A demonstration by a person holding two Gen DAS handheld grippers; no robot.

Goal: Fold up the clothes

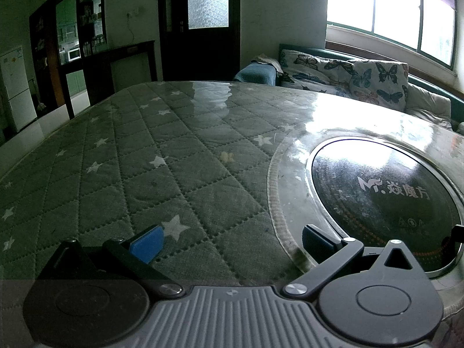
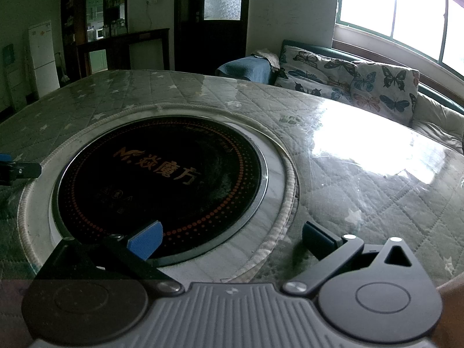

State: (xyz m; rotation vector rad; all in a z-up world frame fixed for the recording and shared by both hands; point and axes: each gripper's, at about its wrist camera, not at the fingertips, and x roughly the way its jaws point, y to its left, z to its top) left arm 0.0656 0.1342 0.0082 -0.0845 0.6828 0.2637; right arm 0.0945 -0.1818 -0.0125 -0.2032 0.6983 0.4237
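Observation:
No garment shows in either view. My left gripper (image 1: 232, 245) stands open just above the green quilted, star-printed table cover (image 1: 162, 174), with nothing between its blue-padded fingers (image 1: 148, 243). My right gripper (image 2: 232, 242) is open too, empty, hovering over the near rim of the round black cooktop (image 2: 159, 185) set into the table. In the right wrist view, the tip of the left gripper (image 2: 17, 169) pokes in at the left edge. The right gripper's tip (image 1: 456, 233) shows at the right edge of the left wrist view.
The cooktop (image 1: 382, 200) sits in a round cut-out with a white trimmed border (image 2: 278, 179). A glossy clear sheet covers the table. Behind it stands a sofa with butterfly cushions (image 1: 348, 78) and a blue folded cloth (image 2: 246, 69). A dark door, shelves and a white fridge (image 2: 43, 58) lie beyond.

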